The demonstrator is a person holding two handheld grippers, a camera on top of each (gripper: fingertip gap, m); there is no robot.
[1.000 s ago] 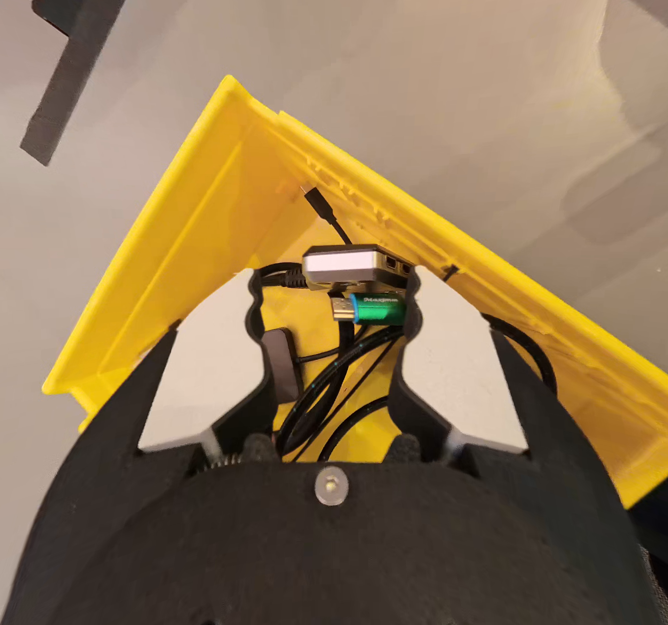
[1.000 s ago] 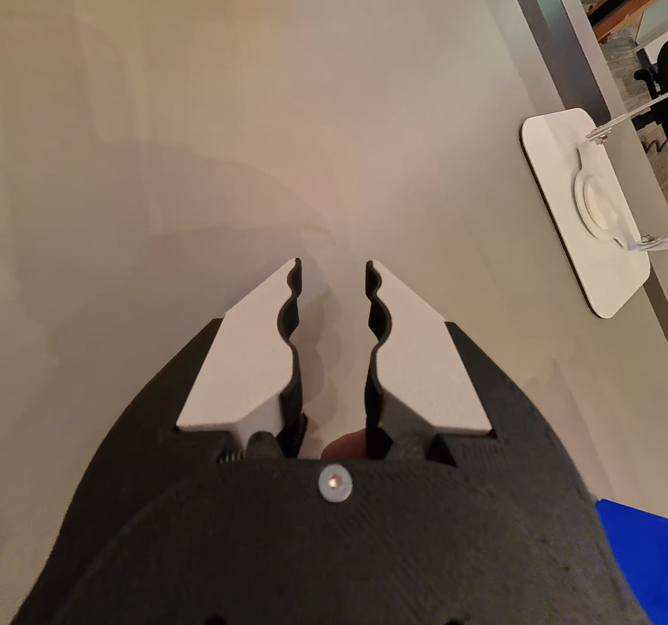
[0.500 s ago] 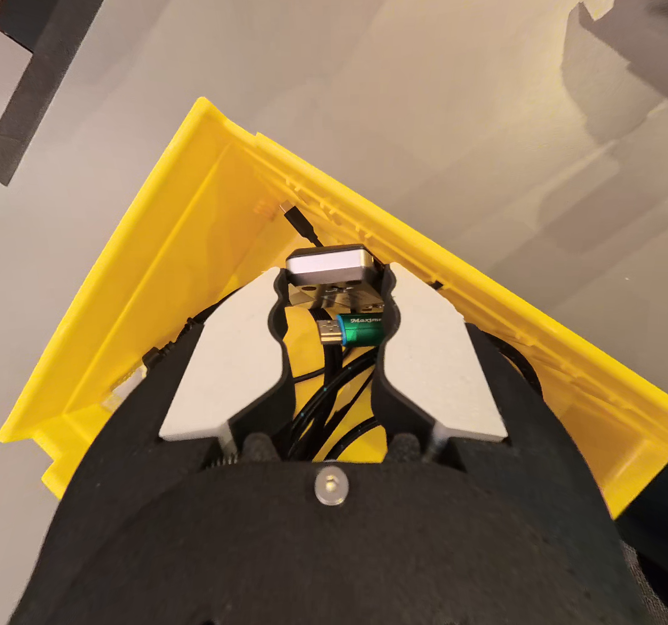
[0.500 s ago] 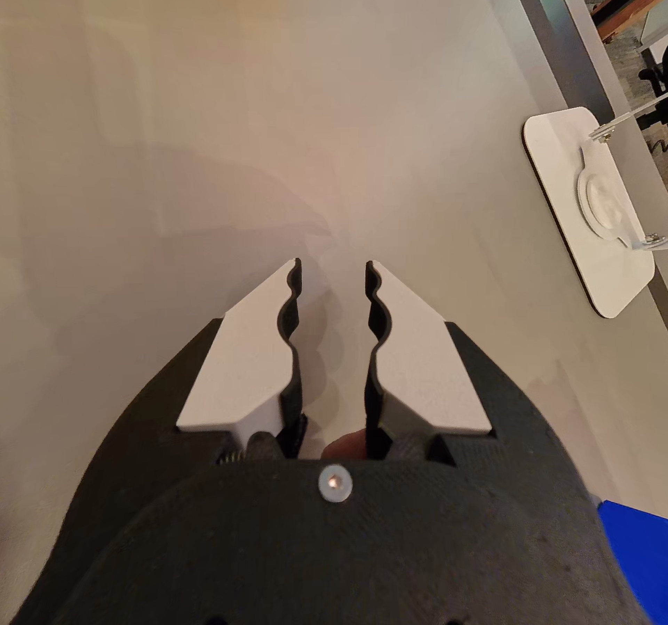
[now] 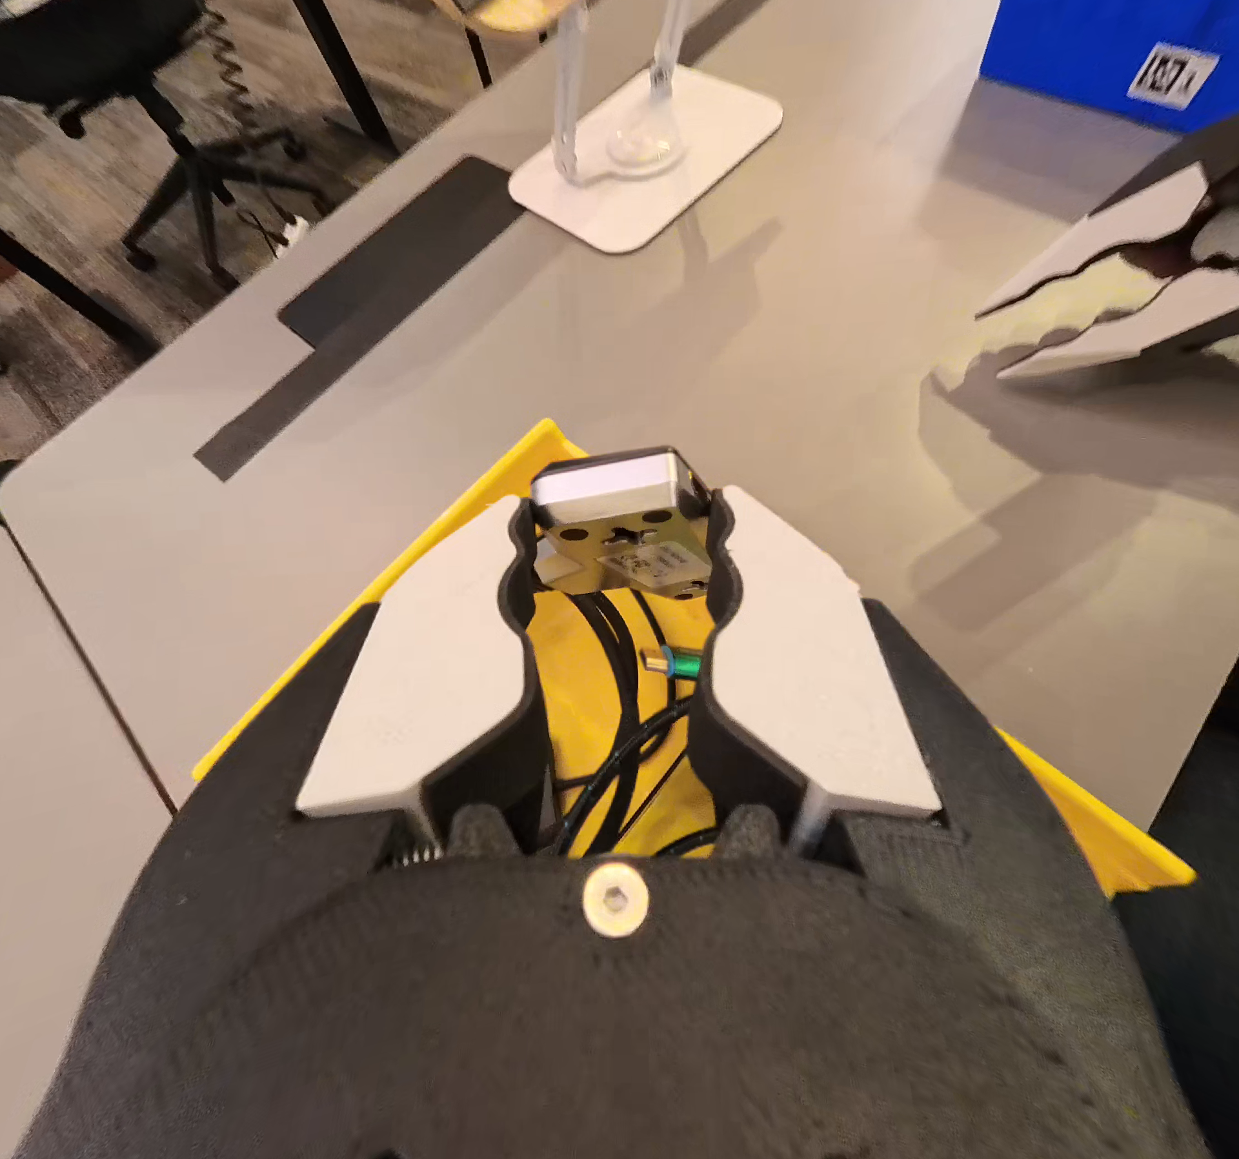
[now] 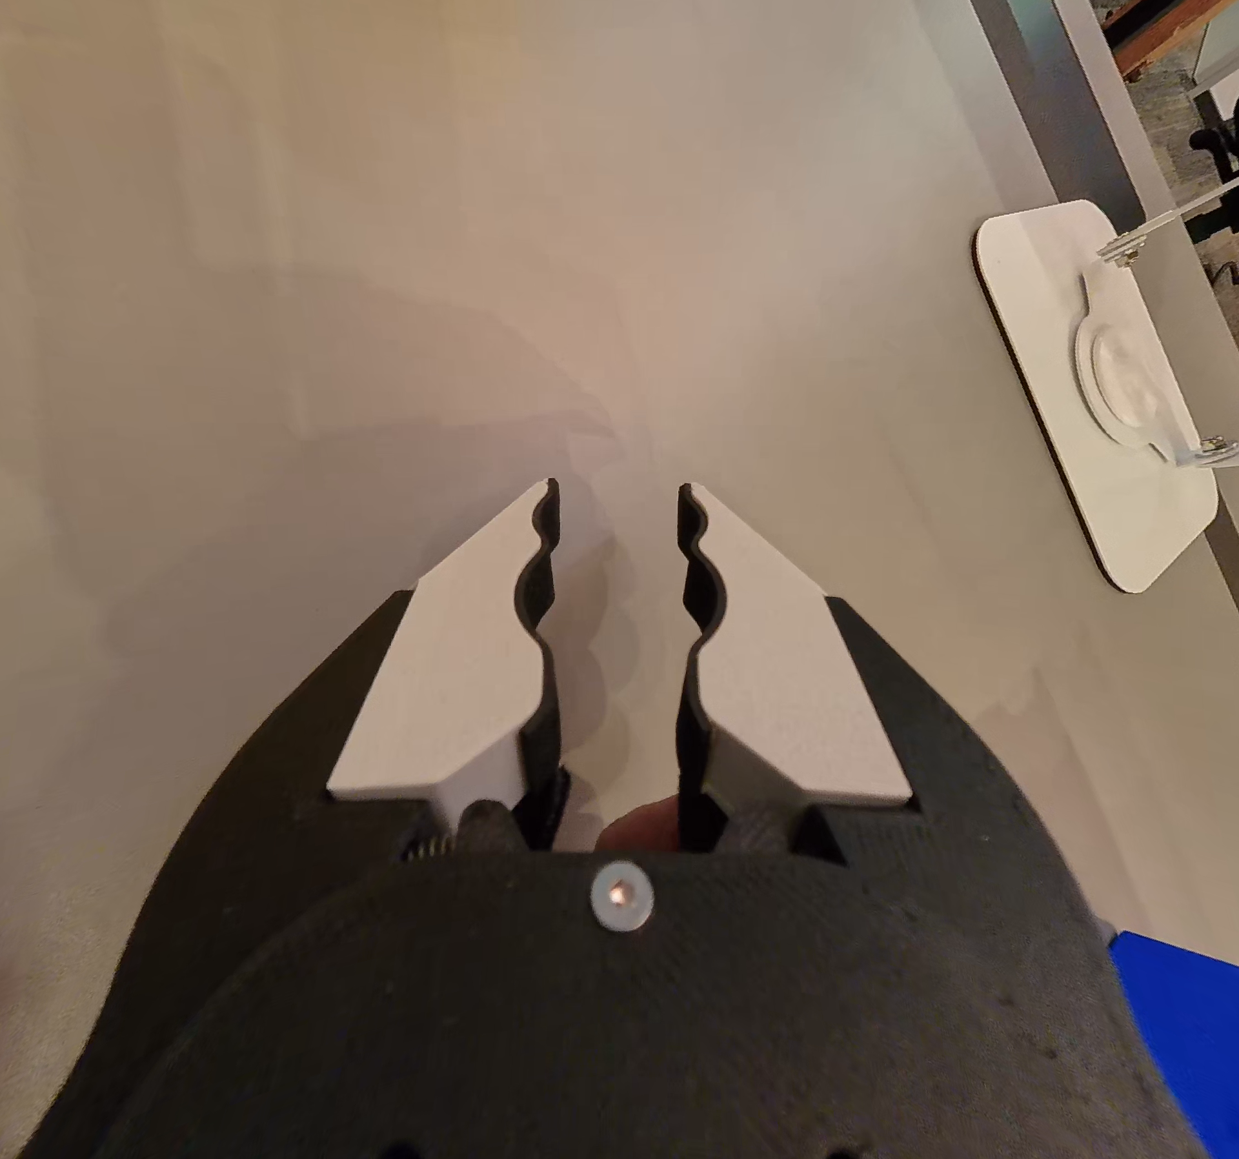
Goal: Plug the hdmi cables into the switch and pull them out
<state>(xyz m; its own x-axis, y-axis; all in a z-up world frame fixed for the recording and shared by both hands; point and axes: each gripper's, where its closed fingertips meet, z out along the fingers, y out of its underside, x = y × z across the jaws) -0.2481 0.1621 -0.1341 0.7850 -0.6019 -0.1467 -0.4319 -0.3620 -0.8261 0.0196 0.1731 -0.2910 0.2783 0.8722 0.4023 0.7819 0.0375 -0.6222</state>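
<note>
Your left tongs (image 5: 620, 517) pinch the switch (image 5: 613, 510), held above the yellow bin (image 5: 429, 543). Black cables (image 5: 617, 671) and a green-shelled plug (image 5: 677, 663) lie in the bin below. Your right tongs (image 6: 617, 500) are spread and hold nothing, above the bare bench (image 6: 402, 188).

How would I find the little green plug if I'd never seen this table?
Find the yellow bin on the grey table. Inside it, below the silver switch held in the left gripper, lie black cables. The plug is the only shiny green thing there, with a gold tip.
</note>
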